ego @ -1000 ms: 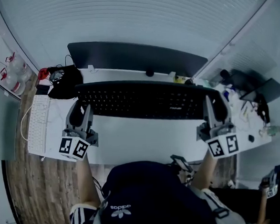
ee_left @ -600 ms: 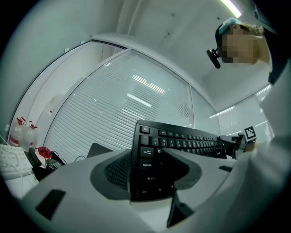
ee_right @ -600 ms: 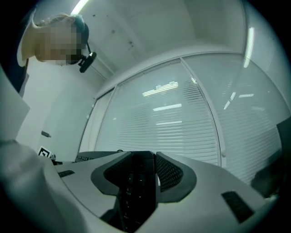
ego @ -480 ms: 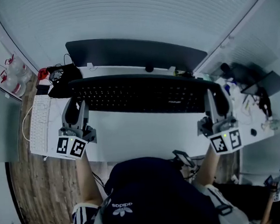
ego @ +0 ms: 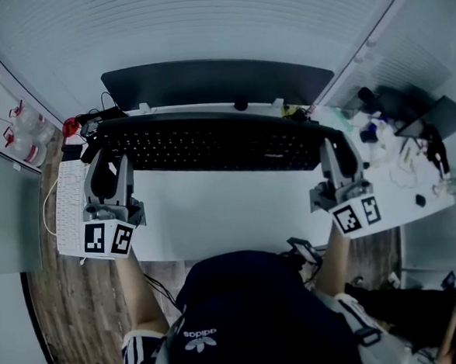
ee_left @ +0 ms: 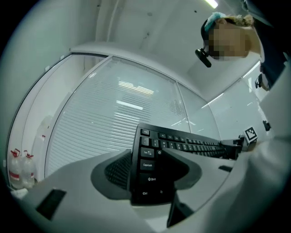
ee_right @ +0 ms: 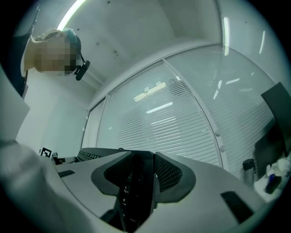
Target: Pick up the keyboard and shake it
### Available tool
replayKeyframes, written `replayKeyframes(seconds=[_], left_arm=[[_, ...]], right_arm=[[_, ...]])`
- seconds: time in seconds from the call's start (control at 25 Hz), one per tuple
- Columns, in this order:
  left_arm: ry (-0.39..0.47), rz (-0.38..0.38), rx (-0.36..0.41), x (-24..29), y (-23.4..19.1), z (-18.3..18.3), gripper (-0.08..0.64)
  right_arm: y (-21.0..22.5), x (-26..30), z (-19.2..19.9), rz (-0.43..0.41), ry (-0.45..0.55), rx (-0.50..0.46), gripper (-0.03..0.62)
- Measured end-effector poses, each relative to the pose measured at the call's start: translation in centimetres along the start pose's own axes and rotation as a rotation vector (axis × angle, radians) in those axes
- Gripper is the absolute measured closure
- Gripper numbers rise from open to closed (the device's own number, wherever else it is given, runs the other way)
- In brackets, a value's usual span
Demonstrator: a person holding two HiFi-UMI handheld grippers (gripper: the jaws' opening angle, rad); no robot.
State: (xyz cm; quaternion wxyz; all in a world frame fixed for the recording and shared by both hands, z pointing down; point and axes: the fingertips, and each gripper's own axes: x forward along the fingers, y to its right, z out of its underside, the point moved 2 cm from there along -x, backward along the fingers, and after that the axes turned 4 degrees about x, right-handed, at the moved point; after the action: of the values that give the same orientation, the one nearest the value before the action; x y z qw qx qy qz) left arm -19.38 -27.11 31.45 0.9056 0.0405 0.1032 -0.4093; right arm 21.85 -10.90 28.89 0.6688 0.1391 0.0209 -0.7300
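A long black keyboard (ego: 217,143) hangs in the air above the white desk (ego: 230,216), held by both ends. My left gripper (ego: 107,169) is shut on its left end; in the left gripper view the jaws of this gripper (ee_left: 146,178) clamp the end with the Ctrl and Shift keys (ee_left: 148,178). My right gripper (ego: 335,156) is shut on the right end; the right gripper view shows the keyboard's edge (ee_right: 136,191) wedged between the jaws of that gripper (ee_right: 138,182). The keyboard runs nearly level across the head view.
A dark monitor (ego: 213,81) stands behind the keyboard. A white keyboard (ego: 64,204) lies at the desk's left end, with bottles (ego: 23,129) and cables beyond it. Small clutter and dark devices (ego: 411,133) crowd the right end. A blinds-covered glass wall stands behind.
The keyboard has moved toward the monitor and leftward in the head view. Its left end rose with my left gripper and its right end sank slightly. Both grips held.
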Motion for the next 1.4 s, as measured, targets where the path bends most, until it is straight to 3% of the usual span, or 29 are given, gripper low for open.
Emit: replayKeyframes(seconds=[0.24,0.48,0.64,1.16,1.4], left_arm=[[-0.007,0.016,0.126,0.6,0.2,-2.7,0.353],[-0.007,0.039,0.188,1.1,0.3,-4.4,0.353],[0.004,0.068,0.23,1.6,1.4,-5.9,0.353],[0.004,0.105,0.305,2.4,8.8,-9.4,0.353],[-0.018,0.099,0.322,2.4,10.2,-10.8,0.353]], right_arm=[[0.2,-1.1,1.9,0.006,0.013,0.07,0.446],[0.0,-2.3,3.5,0.019,0.027,0.139,0.445],[0.3,-3.3,3.5,0.032,0.016,0.132,0.445],[4.1,-9.0,2.8,0.056,-0.002,0.249,0.446],[4.5,-9.7,1.9,0.062,-0.032,0.266,0.445]])
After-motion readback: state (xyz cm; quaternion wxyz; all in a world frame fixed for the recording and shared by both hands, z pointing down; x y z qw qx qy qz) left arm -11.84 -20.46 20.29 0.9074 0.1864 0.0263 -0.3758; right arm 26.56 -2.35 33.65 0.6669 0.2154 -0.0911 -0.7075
